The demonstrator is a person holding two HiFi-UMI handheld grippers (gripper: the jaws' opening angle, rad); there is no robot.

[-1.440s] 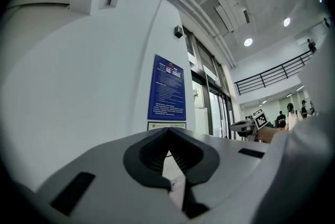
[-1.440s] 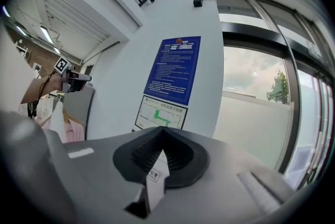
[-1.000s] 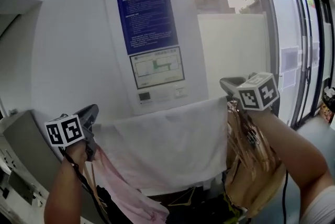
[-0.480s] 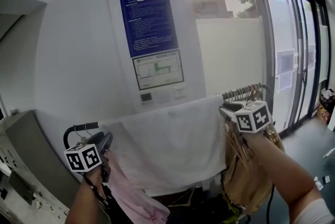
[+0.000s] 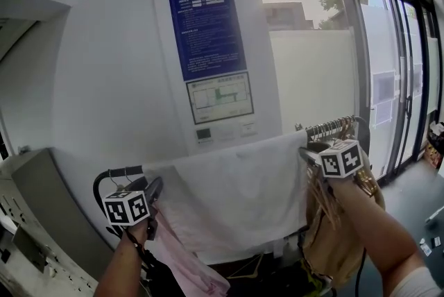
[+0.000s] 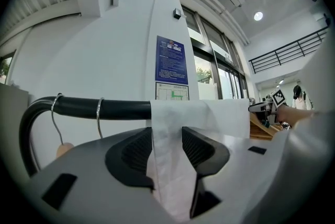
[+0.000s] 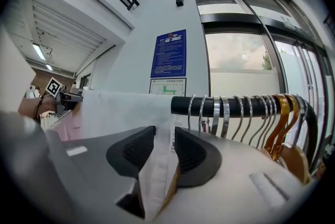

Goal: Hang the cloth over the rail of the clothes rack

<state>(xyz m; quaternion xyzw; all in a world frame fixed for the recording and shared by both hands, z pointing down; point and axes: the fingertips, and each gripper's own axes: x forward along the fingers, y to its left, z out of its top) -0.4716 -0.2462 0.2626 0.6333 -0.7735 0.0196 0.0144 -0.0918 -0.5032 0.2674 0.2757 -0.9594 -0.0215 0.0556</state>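
A white cloth [image 5: 236, 198] hangs draped over the black rail [image 5: 114, 174] of the clothes rack, spread between my two grippers. My left gripper [image 5: 154, 186] is at the cloth's left edge, just below the rail. Its jaws have just been opening, and the cloth edge [image 6: 167, 165] hangs loose between them under the rail [image 6: 104, 109]. My right gripper [image 5: 309, 150] is at the cloth's right edge. Its jaws have also just been opening, and a fold of cloth [image 7: 157, 176] still lies in the gap between them below the rail [image 7: 235, 105].
Several metal hanger hooks [image 7: 230, 113] and wooden hangers [image 7: 285, 129] crowd the rail right of the cloth. A pink garment [image 5: 184, 261] hangs at the left and a tan one [image 5: 340, 233] at the right. A white pillar carries a blue poster [image 5: 208, 25]; glass doors [image 5: 388, 80] stand at right.
Both grippers have sunk from above the rail to just below it and their jaws have opened. The cloth now rests on the rail on its own.
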